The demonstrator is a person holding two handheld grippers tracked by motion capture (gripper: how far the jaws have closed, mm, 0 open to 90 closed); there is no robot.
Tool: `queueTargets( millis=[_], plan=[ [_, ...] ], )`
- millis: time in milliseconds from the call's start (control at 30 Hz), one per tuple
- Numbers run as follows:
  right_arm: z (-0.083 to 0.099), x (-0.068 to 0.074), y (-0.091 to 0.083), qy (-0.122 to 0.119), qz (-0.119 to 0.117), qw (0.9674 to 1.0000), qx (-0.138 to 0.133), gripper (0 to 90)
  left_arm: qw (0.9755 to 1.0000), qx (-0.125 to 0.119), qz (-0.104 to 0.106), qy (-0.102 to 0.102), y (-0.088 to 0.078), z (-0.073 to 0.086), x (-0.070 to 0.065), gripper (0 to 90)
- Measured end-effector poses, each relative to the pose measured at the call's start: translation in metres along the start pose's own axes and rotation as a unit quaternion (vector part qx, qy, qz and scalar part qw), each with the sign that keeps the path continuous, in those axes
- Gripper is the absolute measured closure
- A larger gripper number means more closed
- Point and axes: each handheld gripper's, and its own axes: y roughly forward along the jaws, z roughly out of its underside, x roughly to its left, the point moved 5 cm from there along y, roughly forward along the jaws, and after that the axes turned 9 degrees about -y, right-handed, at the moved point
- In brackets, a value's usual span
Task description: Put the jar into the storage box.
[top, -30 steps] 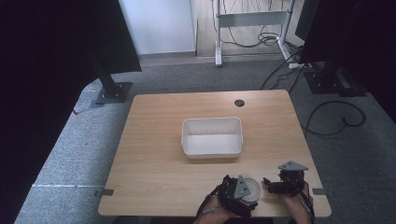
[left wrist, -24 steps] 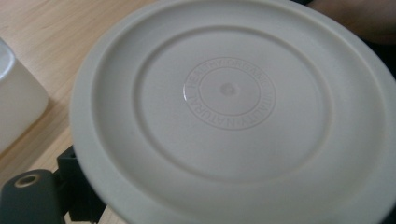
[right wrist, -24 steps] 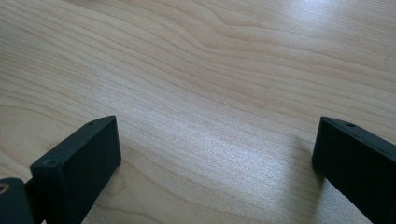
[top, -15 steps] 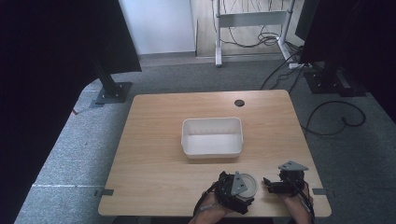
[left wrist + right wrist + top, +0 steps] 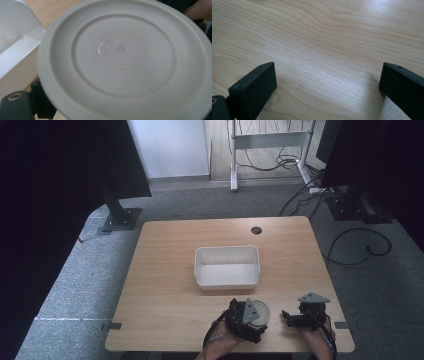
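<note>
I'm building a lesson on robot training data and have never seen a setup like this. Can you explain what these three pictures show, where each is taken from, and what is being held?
No robot arm here: a person stands at a wooden table with a handheld two-jaw gripper in each hand. The high view looks down from above; the left gripper and right gripper sit at the near edge. A white rectangular tub stands mid-table. The other two pictures come from cameras riding on the grippers. The left gripper view is close on a round pale lid, with embossed lettering at its centre, which that gripper appears to hold beside the tub. The right gripper view shows its black jaws spread wide over bare wood, holding nothing.
</note>
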Motion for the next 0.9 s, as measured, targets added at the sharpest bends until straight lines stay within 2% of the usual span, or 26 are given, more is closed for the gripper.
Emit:
queueTargets(
  millis=[467,900],
  plan=[
    [0.000,0.000,0.000,0.000,0.000,1.0000,0.000,0.8,0.9998,-0.003,-0.015,-0.013,-0.009,-0.004,0.021,10.1],
    [0.000,0.000,0.000,0.000,0.000,1.0000,0.000,0.8,0.9991,-0.007,-0.038,-0.020,-0.018,-0.010,0.044,10.2]
  ],
)
